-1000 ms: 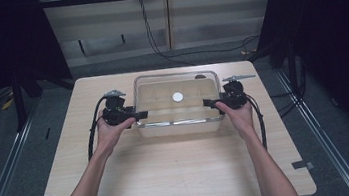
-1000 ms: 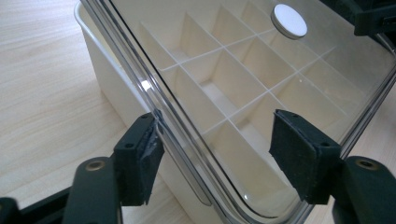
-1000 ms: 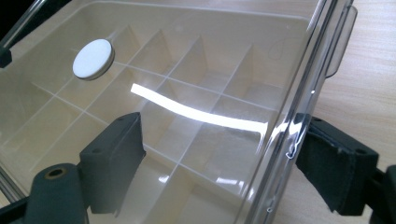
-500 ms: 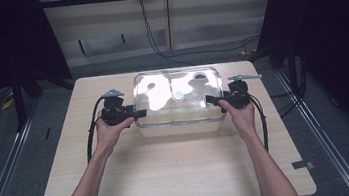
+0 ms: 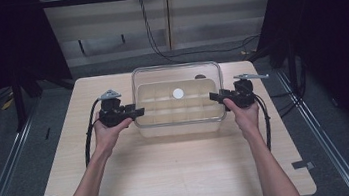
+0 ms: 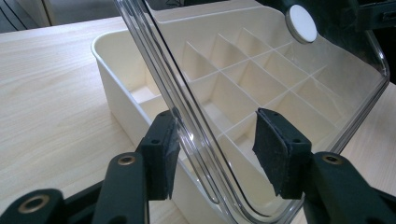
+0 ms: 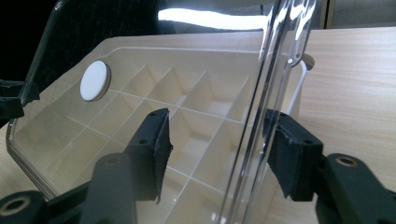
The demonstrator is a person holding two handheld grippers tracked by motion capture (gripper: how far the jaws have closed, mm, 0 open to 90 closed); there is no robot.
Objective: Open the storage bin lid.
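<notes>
We worked at a pale wooden table [image 5: 172, 174], and near its far middle stood the cream divided box [image 5: 179, 112], its grid of small compartments empty as far as we could see. Above it we held the clear lid [image 5: 176, 80], which bore a white round knob [image 5: 178, 93] at its centre. The lid's long axis ran across the table from one hand to the other, so each short end lay straight ahead of one claw, and neither hand was nearer than the other. In the left gripper view the lid [image 6: 261, 88] stood steeply tilted over the box [image 6: 140, 93], its edge passing between the jaws of our left gripper [image 6: 215, 151]; one pad touched the rim while the other stood a little apart, so we judged those jaws parted and not clamped. The right gripper view showed much the same: the lid's rim [image 7: 275, 84] ran up between the jaws of our right gripper [image 7: 219, 149], with a gap at each pad. From above, our left gripper [image 5: 134, 113] and right gripper [image 5: 214, 96] met the lid at opposite ends, level with each other. We judged the next move would turn on both claws closing squarely across that rim.
</notes>
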